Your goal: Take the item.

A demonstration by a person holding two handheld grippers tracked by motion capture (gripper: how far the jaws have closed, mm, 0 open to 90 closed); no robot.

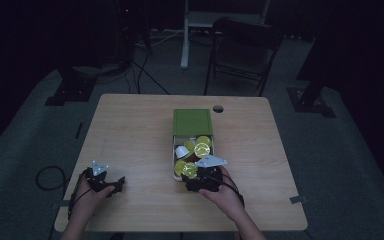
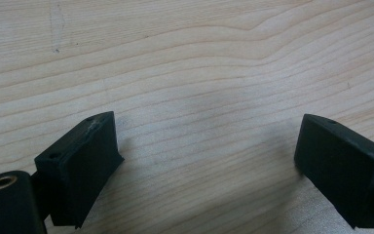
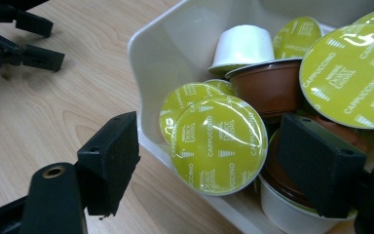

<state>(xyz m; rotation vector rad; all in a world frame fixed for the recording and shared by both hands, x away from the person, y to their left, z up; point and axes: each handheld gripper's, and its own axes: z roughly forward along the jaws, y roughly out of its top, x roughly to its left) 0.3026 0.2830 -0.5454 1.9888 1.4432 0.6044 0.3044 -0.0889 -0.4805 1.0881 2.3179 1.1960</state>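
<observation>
At the near edge of the pale wood-grain counter (image 1: 140,130), I have my right hand-held gripper (image 1: 198,176) poised at the closest corner of the white tray (image 3: 148,63), a smooth moulded plastic tub with rounded walls. Its dark green lid (image 1: 192,121), flat and square, lies at the far end of the tray. From the right gripper view, my two blocky black jaws stand apart on either side of the nearest coffee capsule (image 3: 219,144): one jaw hangs outside the tray wall over bare wood, the other sits among the pods. The pads are not pressing on anything, and I cannot tell whether they touch anything. That capsule leans on its edge in the near corner of the tray, its round glossy lime-green foil lid printed with "CAPPUCCINO" facing me. A second green-lidded capsule (image 3: 185,100) is tucked just behind it. Further in lie a brown capsule (image 3: 268,85) with a tapered plastic body and a white capsule (image 3: 241,46) lying upside down, matte and cup-shaped.

My left hand-held gripper (image 1: 111,184) rests well apart at the left of the counter, jaws spread wide over bare wood, holding nothing.
</observation>
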